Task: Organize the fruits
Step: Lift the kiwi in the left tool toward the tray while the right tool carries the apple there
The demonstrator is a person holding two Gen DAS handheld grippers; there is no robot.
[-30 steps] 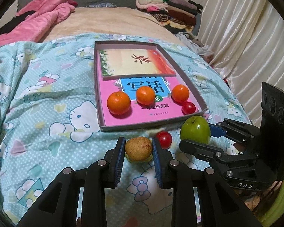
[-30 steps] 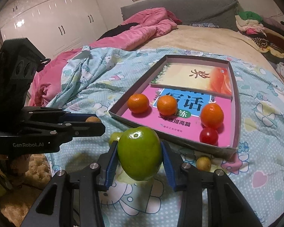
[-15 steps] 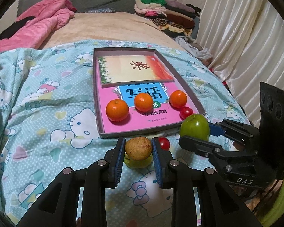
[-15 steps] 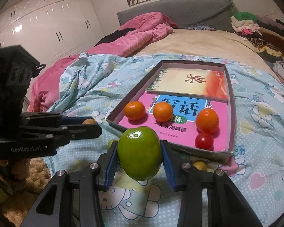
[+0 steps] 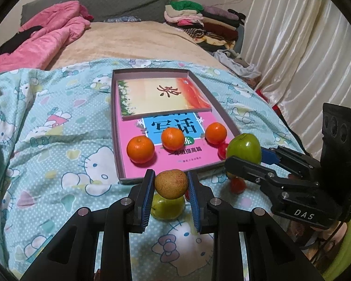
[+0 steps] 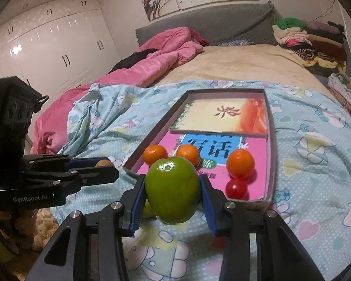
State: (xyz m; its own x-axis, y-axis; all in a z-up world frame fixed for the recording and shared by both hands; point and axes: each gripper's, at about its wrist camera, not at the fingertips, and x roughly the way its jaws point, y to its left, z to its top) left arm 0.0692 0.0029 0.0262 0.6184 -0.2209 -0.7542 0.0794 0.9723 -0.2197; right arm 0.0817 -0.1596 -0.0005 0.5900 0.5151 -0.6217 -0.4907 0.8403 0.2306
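The left gripper (image 5: 171, 187) clamps a kiwi (image 5: 171, 183) and the right gripper (image 6: 173, 195) a green apple (image 6: 172, 183), both poised off the tray's near edge (image 5: 168, 178), seemingly to join the oranges (image 5: 140, 149).

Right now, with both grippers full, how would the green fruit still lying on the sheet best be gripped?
Grip the green fruit on the sheet across its widest middle, coming from above. It is round, sits stem side up, and the tray edge just behind blocks a low approach from there.
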